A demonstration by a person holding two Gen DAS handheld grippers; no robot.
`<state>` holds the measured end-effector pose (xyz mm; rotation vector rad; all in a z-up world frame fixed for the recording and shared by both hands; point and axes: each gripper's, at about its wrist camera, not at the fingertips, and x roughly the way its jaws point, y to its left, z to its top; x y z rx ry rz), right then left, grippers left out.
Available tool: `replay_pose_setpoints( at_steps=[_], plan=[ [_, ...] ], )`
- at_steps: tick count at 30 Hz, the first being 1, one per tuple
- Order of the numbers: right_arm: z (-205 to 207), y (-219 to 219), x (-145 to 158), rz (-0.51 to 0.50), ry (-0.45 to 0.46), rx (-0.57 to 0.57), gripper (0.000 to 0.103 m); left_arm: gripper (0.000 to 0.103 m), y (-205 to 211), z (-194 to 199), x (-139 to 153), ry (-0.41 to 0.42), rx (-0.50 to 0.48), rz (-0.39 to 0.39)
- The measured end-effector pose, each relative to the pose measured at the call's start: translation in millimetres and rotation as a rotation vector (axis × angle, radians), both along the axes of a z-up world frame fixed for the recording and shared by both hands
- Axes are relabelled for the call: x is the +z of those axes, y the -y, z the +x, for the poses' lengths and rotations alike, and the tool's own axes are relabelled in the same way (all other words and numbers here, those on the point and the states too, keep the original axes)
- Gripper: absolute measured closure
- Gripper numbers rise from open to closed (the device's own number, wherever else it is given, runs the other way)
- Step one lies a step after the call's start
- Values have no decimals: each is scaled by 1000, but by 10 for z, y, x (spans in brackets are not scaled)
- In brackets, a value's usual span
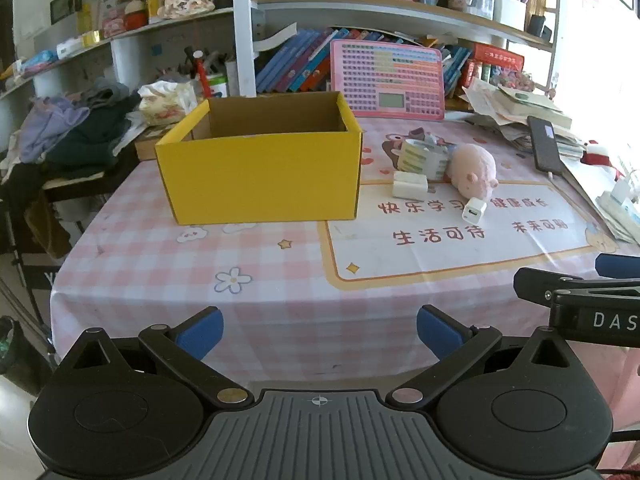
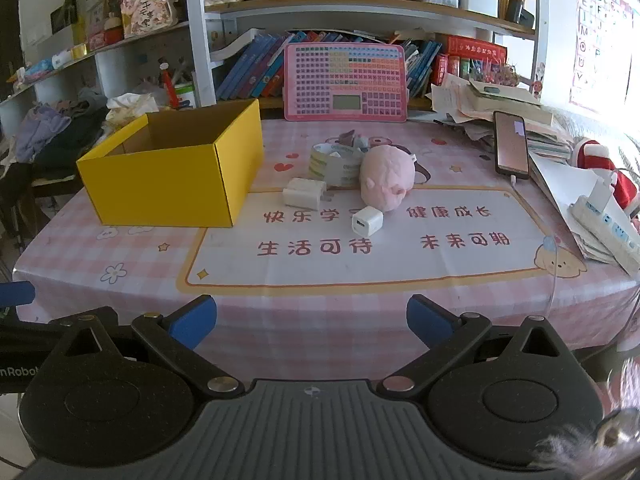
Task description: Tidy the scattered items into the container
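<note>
An open yellow cardboard box (image 1: 260, 172) (image 2: 168, 184) stands on the pink checked tablecloth; what shows of its inside is bare. Right of it lie a pink plush pig (image 1: 474, 172) (image 2: 386, 178), a roll of tape (image 1: 422, 156) (image 2: 334, 164), a white plug adapter (image 1: 410, 186) (image 2: 302, 194) and a small white USB charger cube (image 1: 474, 210) (image 2: 367, 220). My left gripper (image 1: 320, 336) is open and empty at the table's front edge. My right gripper (image 2: 312, 324) is open and empty, also at the front edge, right of the left one.
A pink learning tablet (image 1: 388, 78) (image 2: 346, 82) leans on books at the back. A phone on a cable (image 2: 511, 148) and stacked papers (image 2: 500, 100) lie at the right. A power strip (image 2: 608, 224) sits at the right edge. Clothes (image 1: 68, 132) pile up at the left.
</note>
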<state>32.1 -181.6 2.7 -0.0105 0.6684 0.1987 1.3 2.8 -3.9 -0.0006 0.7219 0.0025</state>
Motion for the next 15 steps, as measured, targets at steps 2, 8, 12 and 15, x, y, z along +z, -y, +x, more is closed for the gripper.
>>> replay_pose_setpoints(
  at_steps=[2, 8, 12, 15],
  plan=[
    [2, -2, 4, -12, 3, -11, 0, 0, 5, -1, 1, 0, 0, 1],
    [3, 28, 0, -5, -6, -20, 1, 0, 13, -1, 5, 0, -1, -3],
    [-17, 20, 2, -4, -1, -7, 1, 0, 32, -11, 4, -3, -8, -14],
    [-20, 17, 4, -3, -3, -13, 1, 0, 36, -12, 0, -9, -10, -16]
  ],
)
